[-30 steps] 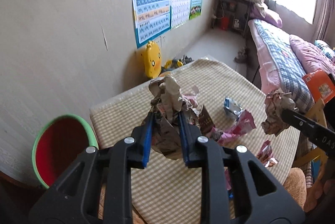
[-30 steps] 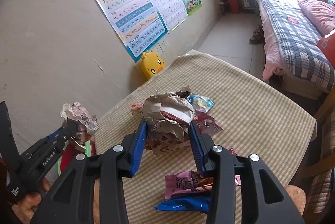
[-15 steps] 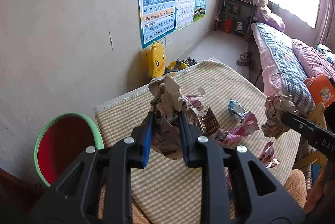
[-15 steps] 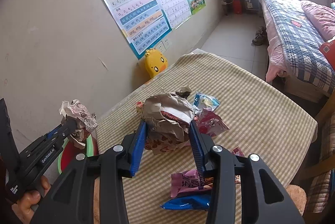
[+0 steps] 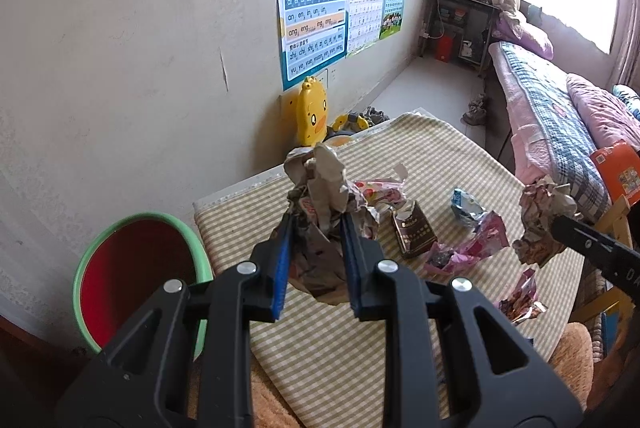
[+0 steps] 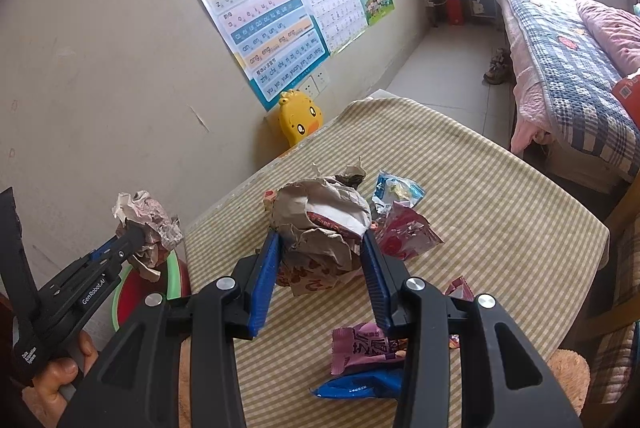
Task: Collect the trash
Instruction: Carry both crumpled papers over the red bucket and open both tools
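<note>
Both jaws were clamped on trash: left gripper on a paper wad, right gripper on another wad. Release was best delayed until each was carried squarely over the red bin beside the table.

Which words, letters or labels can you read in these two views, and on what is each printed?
"GenRobot.AI": side of the left claw.
"a o e i u ü", "ai ei ui ao ou iu ie üe er", "an en in un ün", "ang eng ing ong": pinyin wall poster.
Lettering on the right claw: cut off, unreadable.
Snack wrappers, brown packet, other two posters: too small or blurred.
</note>
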`<action>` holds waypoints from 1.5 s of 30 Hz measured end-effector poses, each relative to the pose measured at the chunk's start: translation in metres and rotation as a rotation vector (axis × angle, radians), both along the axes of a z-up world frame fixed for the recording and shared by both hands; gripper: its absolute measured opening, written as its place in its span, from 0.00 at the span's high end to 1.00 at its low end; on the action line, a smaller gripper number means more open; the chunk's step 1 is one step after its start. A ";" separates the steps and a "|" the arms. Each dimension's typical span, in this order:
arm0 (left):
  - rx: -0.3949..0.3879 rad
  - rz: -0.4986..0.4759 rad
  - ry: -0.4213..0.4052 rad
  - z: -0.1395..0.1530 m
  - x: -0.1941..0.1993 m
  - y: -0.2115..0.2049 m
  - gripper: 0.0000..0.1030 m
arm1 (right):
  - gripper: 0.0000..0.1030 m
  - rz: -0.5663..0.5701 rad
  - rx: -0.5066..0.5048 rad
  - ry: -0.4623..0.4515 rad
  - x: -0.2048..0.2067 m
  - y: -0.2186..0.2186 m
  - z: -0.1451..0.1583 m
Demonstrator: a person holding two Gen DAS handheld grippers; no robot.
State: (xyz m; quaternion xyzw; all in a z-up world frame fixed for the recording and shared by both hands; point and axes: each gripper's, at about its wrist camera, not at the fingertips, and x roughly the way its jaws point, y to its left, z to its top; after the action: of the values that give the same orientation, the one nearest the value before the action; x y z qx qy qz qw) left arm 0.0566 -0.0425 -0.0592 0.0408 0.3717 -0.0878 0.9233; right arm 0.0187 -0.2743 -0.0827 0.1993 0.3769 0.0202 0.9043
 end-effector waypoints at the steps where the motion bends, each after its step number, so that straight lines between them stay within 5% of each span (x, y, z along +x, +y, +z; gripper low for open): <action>1: 0.001 0.001 0.002 0.000 0.000 0.001 0.78 | 0.62 0.001 -0.001 0.002 0.000 0.001 -0.001; 24: 0.046 0.011 0.014 -0.009 0.002 0.003 0.78 | 0.62 0.039 0.024 0.018 0.001 0.014 -0.006; 45: -0.010 0.185 -0.045 0.004 0.001 0.096 0.78 | 0.62 0.173 -0.037 0.013 0.028 0.089 0.011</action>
State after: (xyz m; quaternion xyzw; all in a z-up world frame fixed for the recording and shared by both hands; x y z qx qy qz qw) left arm 0.0580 0.0530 -0.0556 0.0035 0.3528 -0.0029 0.9357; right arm 0.0464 -0.1857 -0.0719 0.1495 0.3989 0.0901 0.9002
